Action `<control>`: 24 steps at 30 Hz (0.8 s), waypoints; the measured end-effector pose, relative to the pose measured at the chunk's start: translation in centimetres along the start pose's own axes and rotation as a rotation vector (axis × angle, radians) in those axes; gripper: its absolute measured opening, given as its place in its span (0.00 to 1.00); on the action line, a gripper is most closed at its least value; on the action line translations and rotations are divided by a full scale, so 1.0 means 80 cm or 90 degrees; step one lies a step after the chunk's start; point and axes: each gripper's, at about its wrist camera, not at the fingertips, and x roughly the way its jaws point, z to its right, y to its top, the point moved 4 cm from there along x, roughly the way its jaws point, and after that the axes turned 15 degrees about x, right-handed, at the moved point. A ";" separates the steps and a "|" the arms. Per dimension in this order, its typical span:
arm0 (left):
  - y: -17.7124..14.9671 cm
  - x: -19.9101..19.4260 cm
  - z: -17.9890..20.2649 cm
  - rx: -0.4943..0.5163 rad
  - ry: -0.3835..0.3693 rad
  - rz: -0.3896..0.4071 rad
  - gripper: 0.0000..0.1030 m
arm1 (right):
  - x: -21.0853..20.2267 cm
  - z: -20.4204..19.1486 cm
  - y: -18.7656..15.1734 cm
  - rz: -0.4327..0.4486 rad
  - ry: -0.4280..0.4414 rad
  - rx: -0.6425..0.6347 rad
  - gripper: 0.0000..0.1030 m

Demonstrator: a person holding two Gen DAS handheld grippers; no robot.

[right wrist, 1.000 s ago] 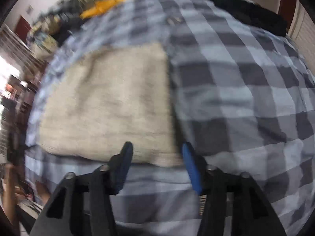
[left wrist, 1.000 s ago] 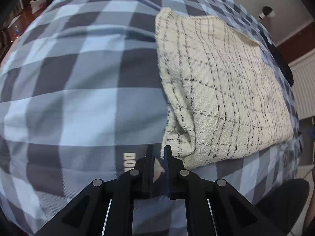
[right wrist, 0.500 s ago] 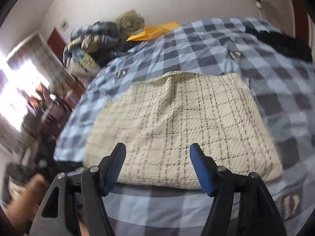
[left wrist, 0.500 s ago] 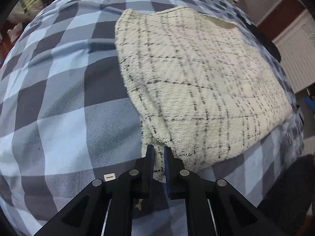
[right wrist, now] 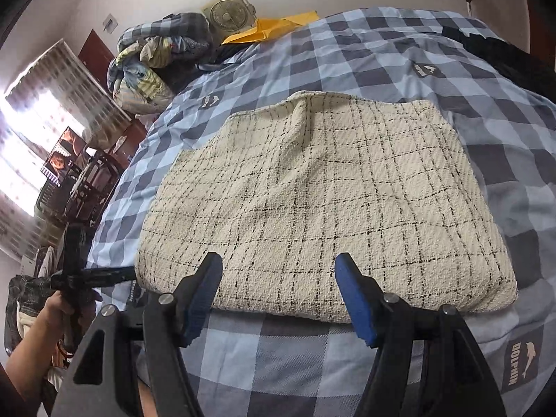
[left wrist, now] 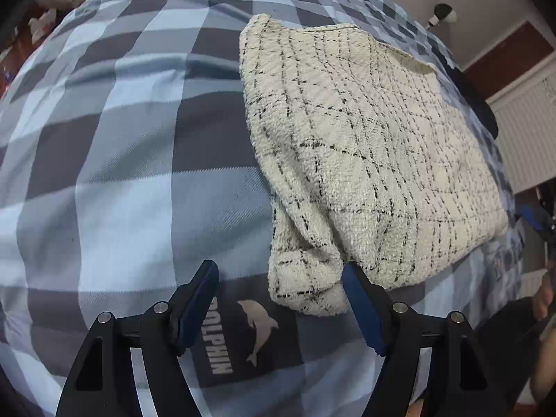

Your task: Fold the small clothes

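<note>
cream checked garment [left wrist: 365, 153] folded, flat on the checked bed cover [left wrist: 121, 173] | left tongs [left wrist: 279, 286] spread, empty, at the garment's bunched near corner | right tongs [right wrist: 278, 278] spread, empty, over the garment's near edge | black clothing [right wrist: 497, 52] beyond the garment

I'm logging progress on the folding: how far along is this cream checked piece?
Done: the cream checked garment lies folded into a compact rectangle on the checked bedspread. In hand: nothing; the left gripper and the right gripper are both open. Left: one corner looks bunched and probably wants tidying.
</note>
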 end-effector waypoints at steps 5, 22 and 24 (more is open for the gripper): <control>0.006 -0.009 0.019 0.067 0.039 0.012 0.60 | 0.002 0.000 0.002 0.001 0.001 0.008 0.62; 0.018 0.029 0.038 0.081 -0.010 -0.014 0.14 | 0.011 -0.001 -0.001 -0.014 -0.002 0.012 0.62; 0.019 0.028 0.039 0.086 -0.002 -0.018 0.13 | 0.011 -0.001 -0.001 -0.014 -0.003 0.011 0.62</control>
